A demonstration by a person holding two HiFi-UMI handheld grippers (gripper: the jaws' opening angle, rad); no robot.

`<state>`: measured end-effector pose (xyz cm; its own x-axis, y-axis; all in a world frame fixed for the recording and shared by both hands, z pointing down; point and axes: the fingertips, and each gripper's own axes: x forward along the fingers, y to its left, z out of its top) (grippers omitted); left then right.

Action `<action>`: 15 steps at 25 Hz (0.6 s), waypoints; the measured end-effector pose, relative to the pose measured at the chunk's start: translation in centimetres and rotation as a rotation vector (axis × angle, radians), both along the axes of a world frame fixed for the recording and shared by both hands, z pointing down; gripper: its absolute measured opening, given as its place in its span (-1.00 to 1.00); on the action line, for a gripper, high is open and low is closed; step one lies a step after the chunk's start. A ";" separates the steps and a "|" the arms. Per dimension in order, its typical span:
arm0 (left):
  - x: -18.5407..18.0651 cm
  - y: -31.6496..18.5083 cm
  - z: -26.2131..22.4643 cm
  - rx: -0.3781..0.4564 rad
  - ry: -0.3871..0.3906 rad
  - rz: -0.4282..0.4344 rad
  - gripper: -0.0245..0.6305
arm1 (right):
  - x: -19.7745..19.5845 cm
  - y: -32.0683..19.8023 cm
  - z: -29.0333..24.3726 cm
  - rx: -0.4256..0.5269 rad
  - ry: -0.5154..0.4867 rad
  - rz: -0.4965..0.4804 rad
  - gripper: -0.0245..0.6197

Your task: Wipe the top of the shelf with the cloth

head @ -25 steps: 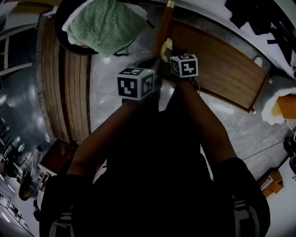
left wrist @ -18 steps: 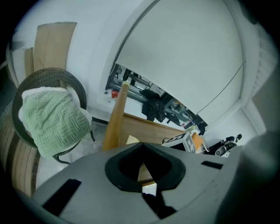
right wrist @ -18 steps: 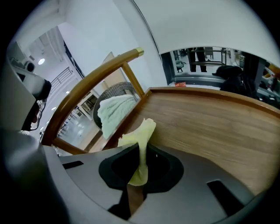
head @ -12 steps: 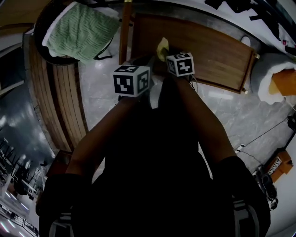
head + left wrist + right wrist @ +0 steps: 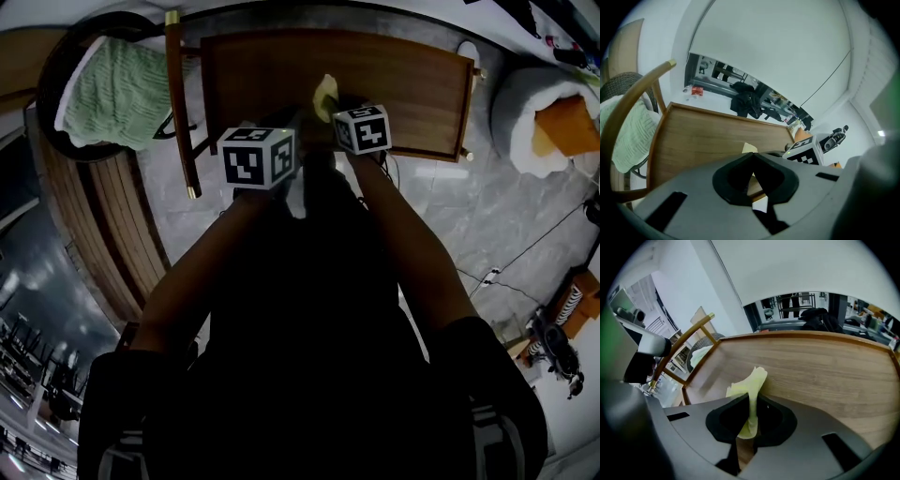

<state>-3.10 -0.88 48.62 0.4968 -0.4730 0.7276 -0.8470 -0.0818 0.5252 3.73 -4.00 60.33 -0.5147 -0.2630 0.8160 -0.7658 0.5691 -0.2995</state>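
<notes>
head view: the person's forearms (image 5: 281, 281) fill the lower frame; each marker cube (image 5: 258, 157) covers its own jaws, so grip state is legible only from the gripper views.

right gripper view: right gripper (image 5: 751, 401) pressed onto the yellow cloth (image 5: 751, 380); a fold stands up between the jaws and flops onto the shelf top (image 5: 825, 362). in the head view the same cloth (image 5: 325, 92) appears only as a small tuft just beyond the right cube (image 5: 364, 129), over the near middle of the wooden top (image 5: 412, 75).

left gripper view: left gripper (image 5: 752, 155) with jaw tips pressed together and nothing between them, held over the near edge of the top (image 5: 703, 140), just beside the right gripper. the right cube (image 5: 806, 152) is at its right, and a corner of the cloth (image 5: 749, 148) shows past the tips.

left of the shelf: chair rail (image 5: 180, 103) and green towel (image 5: 112, 89). right of the shelf, head view only: white cushion (image 5: 525, 103) on the grey floor (image 5: 506, 225). beyond the shelf's far edge, left gripper view: dark heap (image 5: 747, 101).
</notes>
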 end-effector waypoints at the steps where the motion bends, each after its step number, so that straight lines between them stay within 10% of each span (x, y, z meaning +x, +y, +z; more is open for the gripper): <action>1: 0.7 -0.2 0.3 0.002 -0.008 0.006 -0.89 | 1.0 -0.1 0.0 0.000 0.001 0.011 -0.78; 15: 11.6 -2.2 2.9 -0.017 0.006 0.118 -0.89 | 14.2 -2.4 -0.5 0.033 0.037 0.164 -0.78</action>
